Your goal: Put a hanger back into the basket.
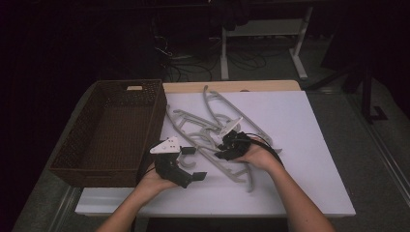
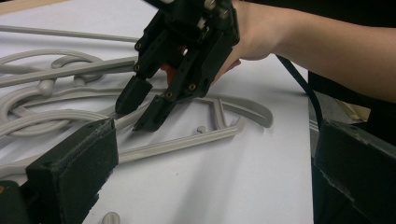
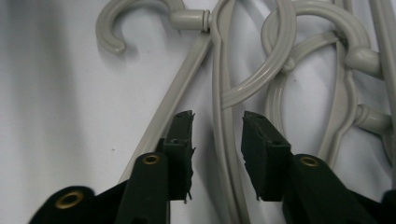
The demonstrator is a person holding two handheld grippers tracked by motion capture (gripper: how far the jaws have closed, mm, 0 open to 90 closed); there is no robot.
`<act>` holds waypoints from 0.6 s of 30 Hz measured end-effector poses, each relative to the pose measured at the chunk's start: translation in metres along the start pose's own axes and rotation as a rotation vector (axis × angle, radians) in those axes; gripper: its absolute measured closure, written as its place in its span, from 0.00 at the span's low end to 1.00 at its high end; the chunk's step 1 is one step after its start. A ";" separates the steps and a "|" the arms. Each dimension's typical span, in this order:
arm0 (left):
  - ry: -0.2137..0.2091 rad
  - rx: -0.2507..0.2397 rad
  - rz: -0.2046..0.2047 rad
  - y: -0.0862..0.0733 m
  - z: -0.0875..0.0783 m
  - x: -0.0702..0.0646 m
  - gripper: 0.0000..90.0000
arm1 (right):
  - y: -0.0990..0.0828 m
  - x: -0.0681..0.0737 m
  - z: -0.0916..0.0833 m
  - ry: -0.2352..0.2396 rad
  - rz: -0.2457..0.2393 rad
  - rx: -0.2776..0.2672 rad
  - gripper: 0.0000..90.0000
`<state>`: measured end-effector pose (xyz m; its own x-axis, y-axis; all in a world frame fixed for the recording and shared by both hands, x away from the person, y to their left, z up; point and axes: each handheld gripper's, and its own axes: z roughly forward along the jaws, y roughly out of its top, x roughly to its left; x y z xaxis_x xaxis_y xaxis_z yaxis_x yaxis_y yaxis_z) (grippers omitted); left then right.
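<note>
Several grey plastic clothes hangers lie tangled on the white tabletop. My right gripper points down into the pile. In the right gripper view its jaws stand astride one thin hanger bar, with a gap on each side of it, so the pads are not pressing. The left gripper view shows that same gripper with its tips down at the hangers. My left gripper rests near the front of the pile, just right of the basket. Its jaws are wide open with nothing gripped.
A brown wicker basket stands empty at the table's left, close beside my left hand. Bare white tabletop lies to the right of and in front of the hangers. Beyond the table are dark floor, cables and a white desk frame.
</note>
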<state>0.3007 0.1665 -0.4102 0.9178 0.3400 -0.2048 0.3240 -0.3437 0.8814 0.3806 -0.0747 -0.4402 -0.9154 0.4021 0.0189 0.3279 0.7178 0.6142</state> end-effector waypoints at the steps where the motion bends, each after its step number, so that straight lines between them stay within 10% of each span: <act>1: 0.001 0.000 -0.001 0.000 0.000 0.000 0.00 | 0.001 0.000 0.001 -0.006 -0.004 0.004 0.74; 18: 0.005 0.004 -0.002 -0.001 0.000 0.002 0.00 | 0.003 0.000 -0.002 -0.005 -0.086 0.043 0.89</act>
<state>0.3019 0.1675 -0.4114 0.9159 0.3454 -0.2047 0.3271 -0.3462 0.8793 0.3810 -0.0734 -0.4368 -0.9395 0.3408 -0.0362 0.2581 0.7732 0.5792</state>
